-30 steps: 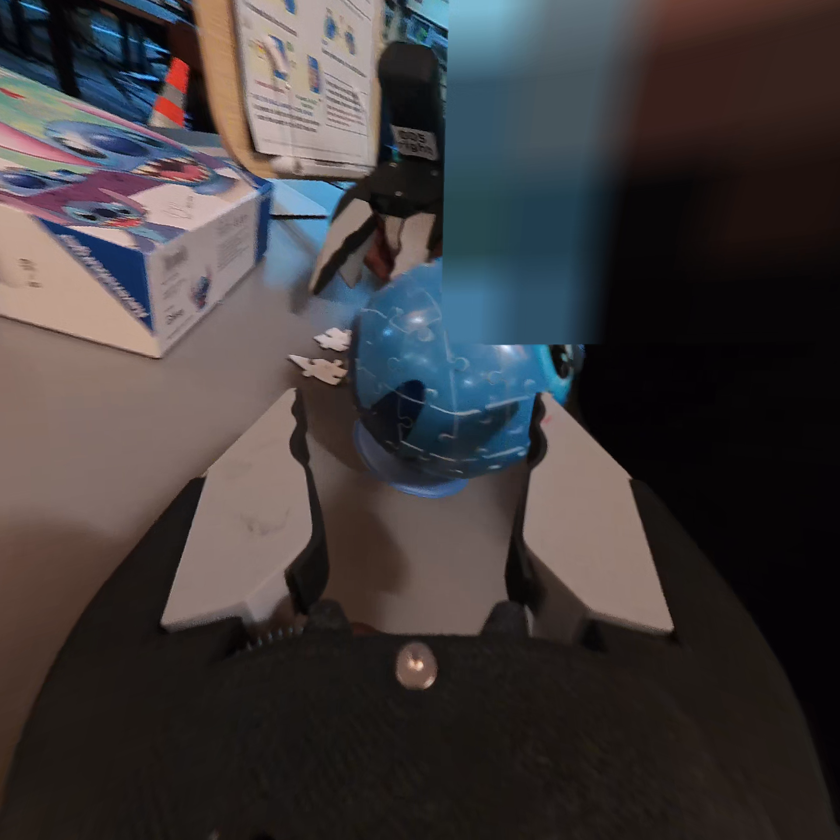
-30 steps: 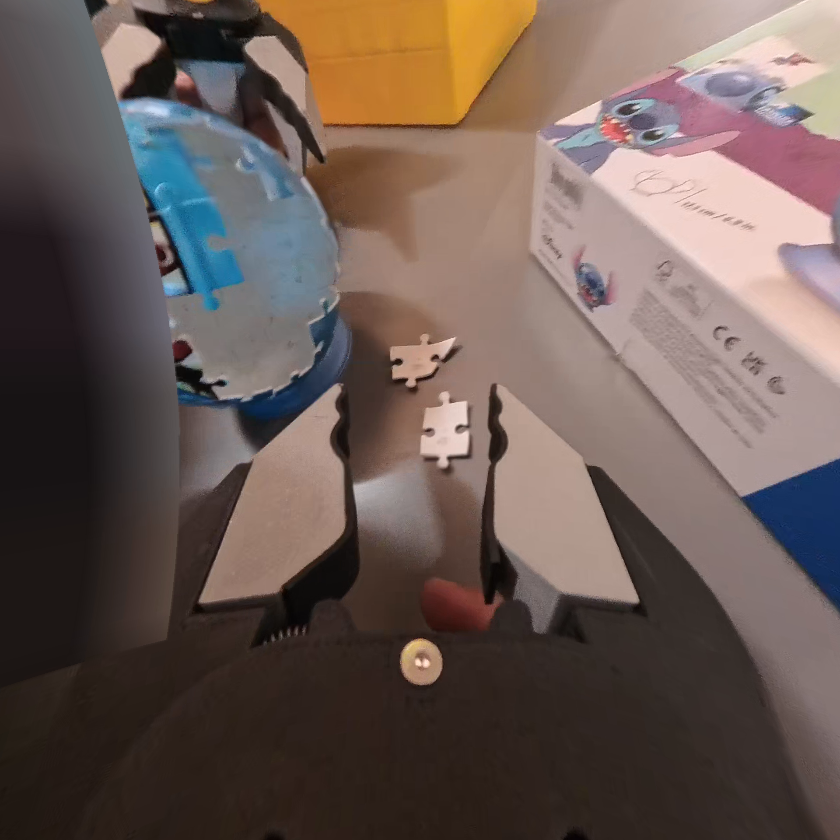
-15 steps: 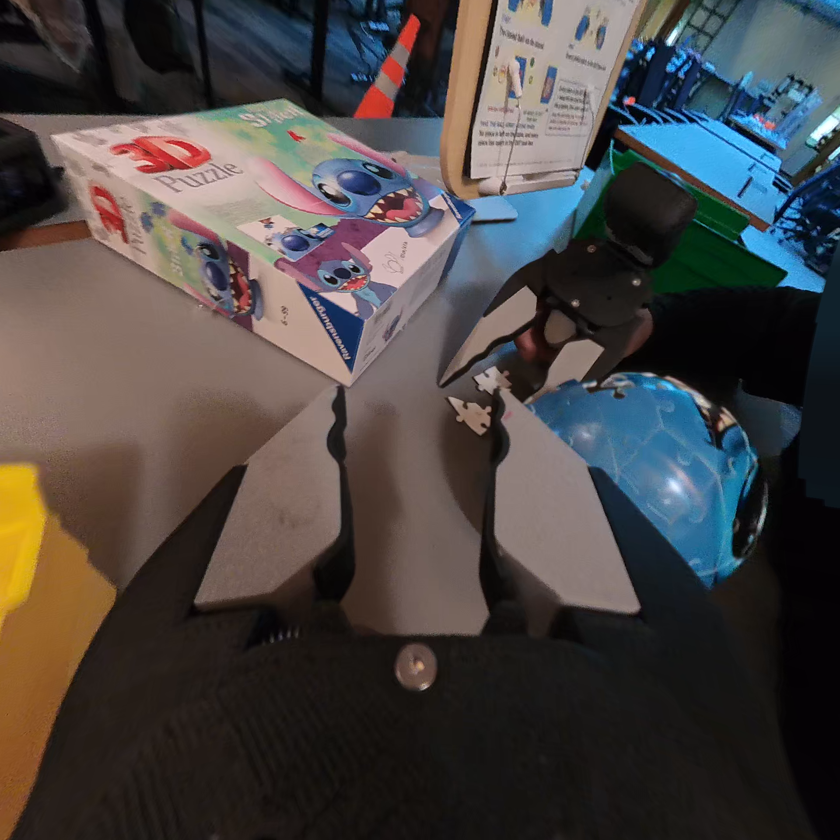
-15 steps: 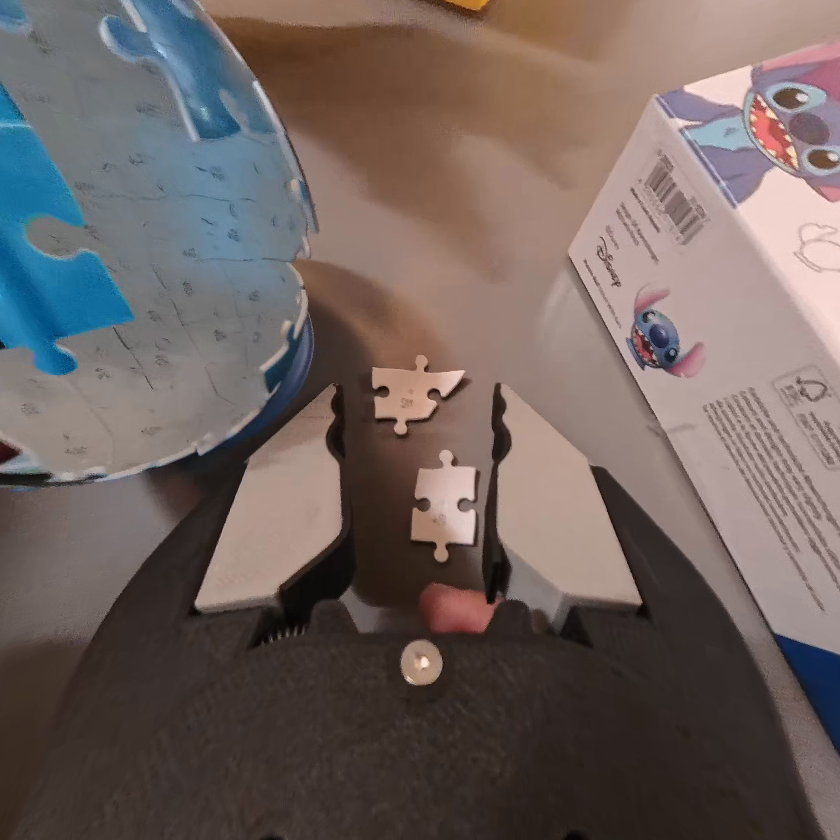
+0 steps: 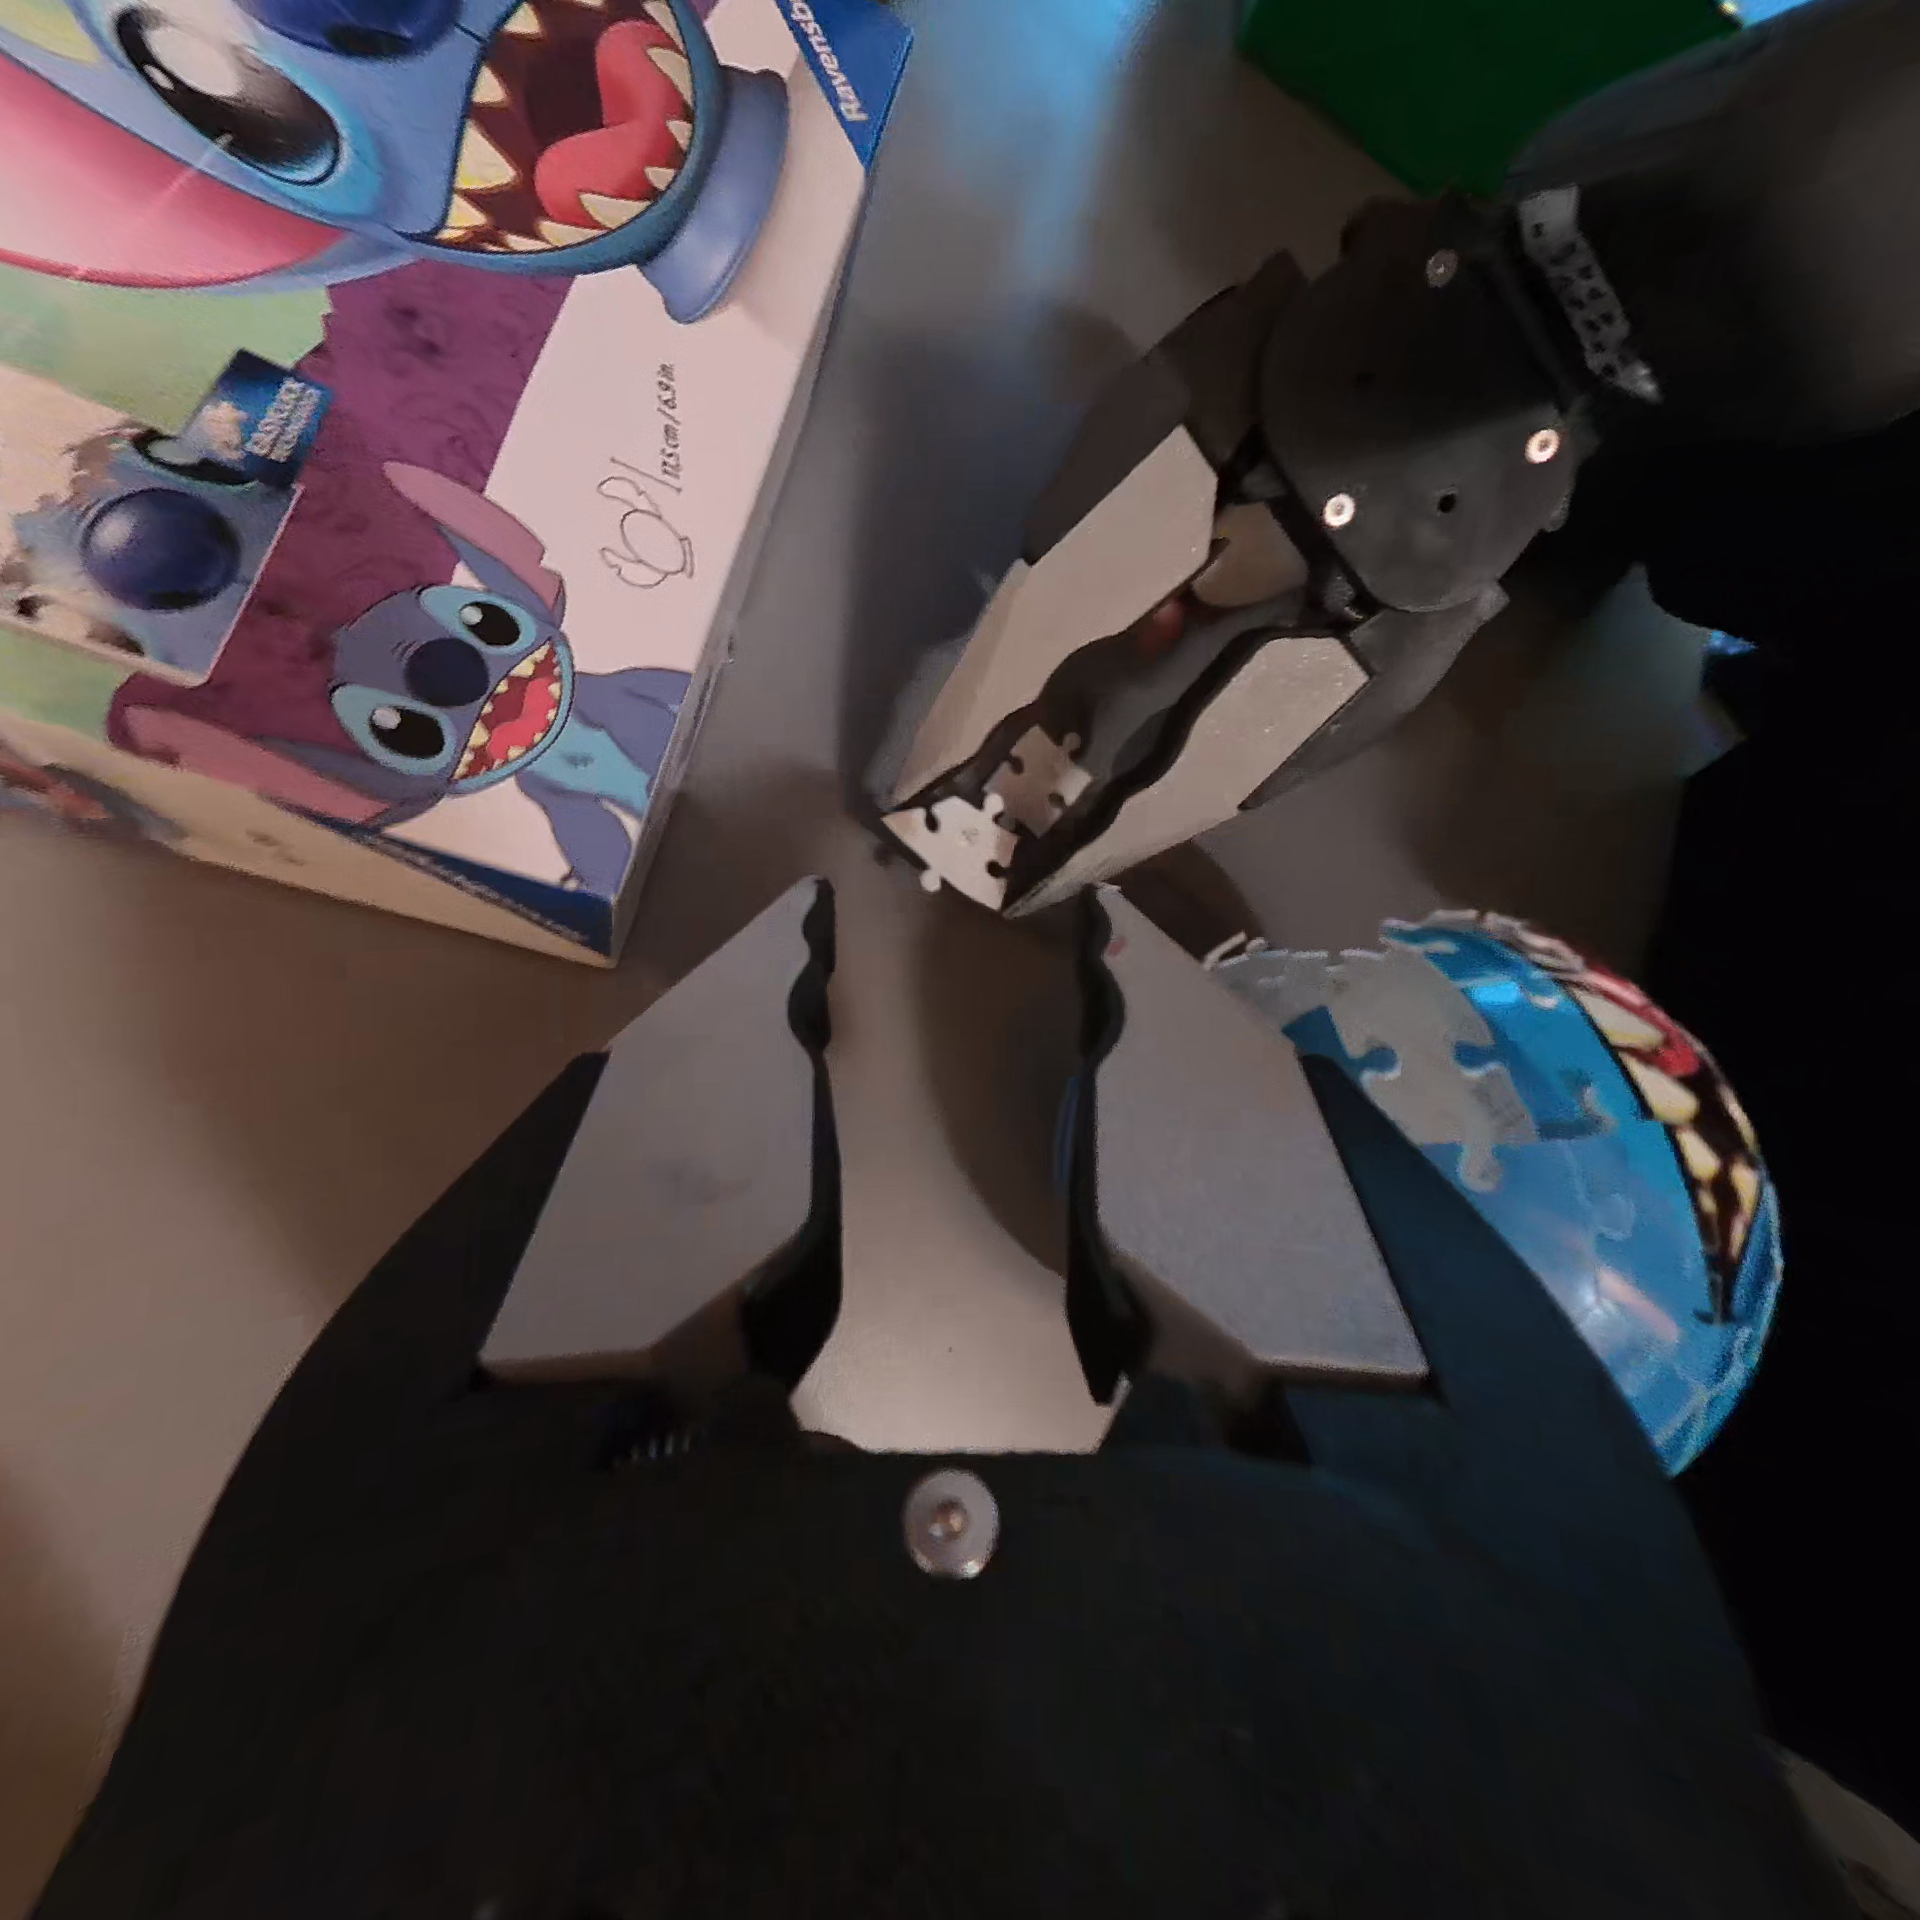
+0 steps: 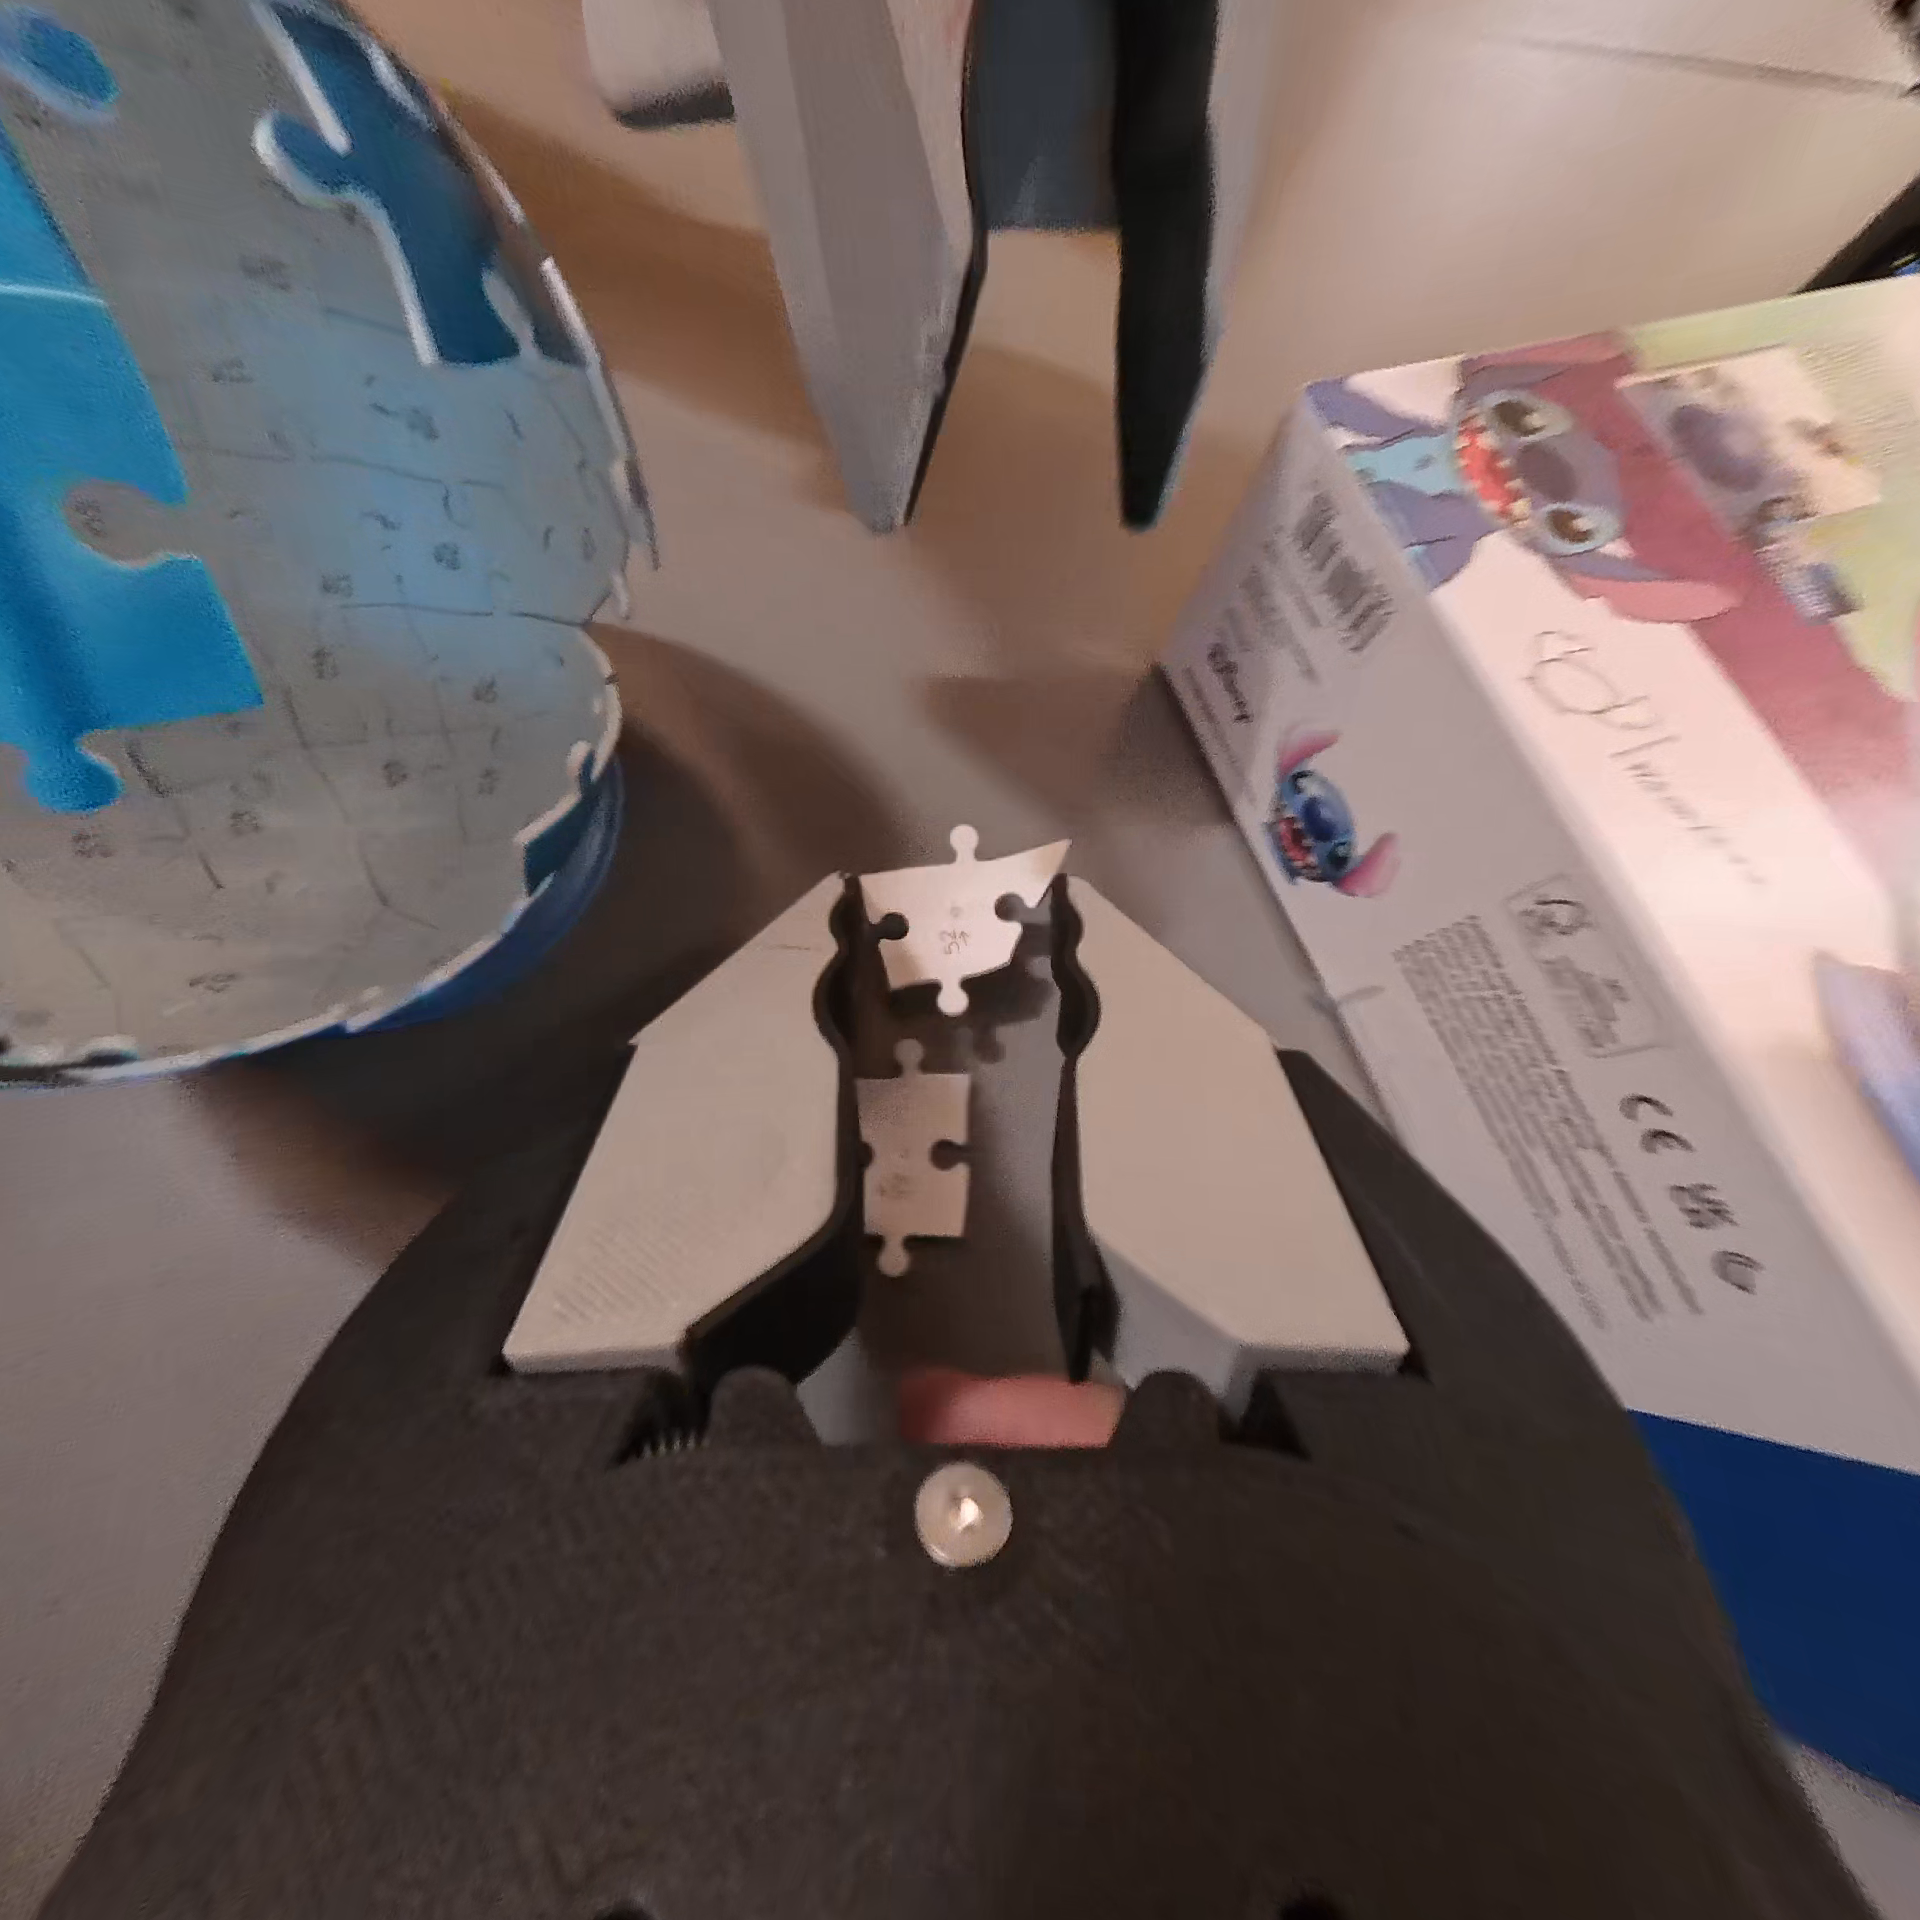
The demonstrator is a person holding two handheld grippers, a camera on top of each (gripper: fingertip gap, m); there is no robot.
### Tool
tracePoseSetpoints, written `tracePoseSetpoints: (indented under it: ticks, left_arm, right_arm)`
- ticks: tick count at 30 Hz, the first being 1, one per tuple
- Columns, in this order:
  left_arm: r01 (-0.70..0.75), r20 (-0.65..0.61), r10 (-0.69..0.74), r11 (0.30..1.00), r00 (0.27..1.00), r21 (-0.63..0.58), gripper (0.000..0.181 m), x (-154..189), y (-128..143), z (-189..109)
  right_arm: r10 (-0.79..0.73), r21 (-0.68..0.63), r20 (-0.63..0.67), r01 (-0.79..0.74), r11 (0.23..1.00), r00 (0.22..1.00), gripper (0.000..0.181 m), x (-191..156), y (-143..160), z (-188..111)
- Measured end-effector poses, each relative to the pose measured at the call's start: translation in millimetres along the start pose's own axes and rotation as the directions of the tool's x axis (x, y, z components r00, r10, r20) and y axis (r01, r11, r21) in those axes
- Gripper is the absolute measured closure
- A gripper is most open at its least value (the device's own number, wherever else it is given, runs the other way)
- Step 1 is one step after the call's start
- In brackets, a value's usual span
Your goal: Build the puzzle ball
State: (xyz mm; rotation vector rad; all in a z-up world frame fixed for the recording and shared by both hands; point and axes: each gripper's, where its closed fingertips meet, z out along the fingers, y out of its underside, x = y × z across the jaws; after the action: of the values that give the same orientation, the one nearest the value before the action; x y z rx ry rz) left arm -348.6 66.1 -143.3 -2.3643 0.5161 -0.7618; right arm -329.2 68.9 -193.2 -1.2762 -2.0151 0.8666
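The partly built blue puzzle ball [image 6: 260,623] stands on its blue base at the left, its grey inner side facing me; it also shows in the left wrist view [image 5: 1507,1143]. My right gripper [image 6: 956,888] is shut on a white puzzle piece [image 6: 951,930] held flat between its tips, just above the table. A second white piece [image 6: 914,1153] lies on the table under the fingers. My left gripper [image 5: 956,914] is open and empty, tips pointing at the right gripper [image 5: 966,862] and its piece [image 5: 971,836], close beside the ball.
The puzzle box [image 5: 416,416] lies on the grey table [image 5: 260,1091], right of the right gripper [image 6: 1558,831]. The left gripper's fingers [image 6: 883,312] hang just beyond the held piece. A green object [image 5: 1403,83] and a dark sleeve are at the far right. My hands' fingertips stand some 6 centimetres from each other.
My right gripper has moved forward and closed on the farther white piece. My left gripper has swung in and down toward the right gripper's tips, staying open.
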Motion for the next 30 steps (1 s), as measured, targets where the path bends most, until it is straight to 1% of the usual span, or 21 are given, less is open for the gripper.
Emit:
tracePoseSetpoints:
  ticks: [2,3,8,9,12,14,15,16,18,19,20,22,24,26,27,30]
  left_arm:
    - [0.018,-0.046,-0.019,0.999,0.999,-0.032,0.142,3,-3,8]
    - [0.027,-0.067,-0.03,0.998,0.997,-0.048,0.142,4,-4,13]
    - [0.081,-0.125,-0.093,0.992,0.988,-0.101,0.134,2,-5,33]
    - [0.089,-0.137,-0.104,0.99,0.985,-0.109,0.135,3,-4,36]
    - [0.088,-0.159,-0.107,0.989,0.981,-0.122,0.152,5,-2,41]
    - [0.082,-0.167,-0.099,0.991,0.981,-0.109,0.17,7,-4,43]
    - [0.065,-0.156,-0.08,0.993,0.985,-0.094,0.176,5,-5,44]
    - [0.036,-0.149,-0.047,0.996,0.988,-0.078,0.181,5,-6,43]
    - [0.014,-0.13,-0.017,1.0,0.991,-0.028,0.181,4,-10,40]
    - [0.012,-0.133,-0.008,1.0,0.991,0.028,0.181,6,-17,35]
    - [0.015,-0.139,0.0,0.994,0.99,0.109,0.181,8,-28,29]
    - [0.045,-0.143,-0.008,0.965,0.99,0.257,0.181,11,-49,11]
    - [0.052,-0.146,0.0,0.934,0.989,0.352,0.181,15,-62,-4]
    - [0.029,-0.097,0.01,0.92,0.995,0.391,0.181,13,-65,-11]
    - [0.012,-0.071,0.019,0.912,0.997,0.41,0.181,12,-66,-14]
    - [0.026,-0.057,0.002,0.879,0.998,0.477,0.181,11,-71,-25]
  right_arm:
    - [-0.013,0.041,-0.024,0.014,0.999,1.0,0.148,6,-7,-6]
    - [-0.019,0.06,-0.031,0.021,0.998,0.999,0.148,8,-10,-9]
    - [-0.033,0.12,-0.052,0.039,0.992,0.998,0.148,11,-20,-17]
    - [-0.037,0.123,-0.055,0.043,0.991,0.998,0.148,11,-20,-18]
    - [-0.06,0.133,-0.068,0.069,0.989,0.996,0.148,11,-22,-20]
    - [-0.068,0.134,-0.07,0.077,0.988,0.995,0.148,11,-23,-21]
    - [-0.066,0.137,-0.069,0.076,0.988,0.995,0.147,11,-23,-21]
    - [-0.064,0.142,-0.073,0.073,0.987,0.995,0.154,11,-24,-21]
    - [-0.047,0.152,-0.08,0.059,0.987,0.996,0.155,15,-24,-23]
    - [-0.02,0.169,-0.084,0.034,0.985,0.996,0.152,18,-25,-26]
    - [0.027,0.196,-0.072,-0.013,0.98,0.997,0.15,21,-27,-30]
    - [0.167,0.267,0.022,-0.167,0.949,0.986,0.153,22,-33,-37]
    - [0.268,0.327,0.13,-0.296,0.897,0.955,0.159,24,-45,-43]
    - [0.32,0.389,0.188,-0.369,0.844,0.929,0.176,31,-59,-51]
    - [0.339,0.411,0.232,-0.408,0.816,0.912,0.181,34,-66,-55]
    - [0.38,0.4,0.42,-0.544,0.737,0.824,0.181,36,-82,-62]
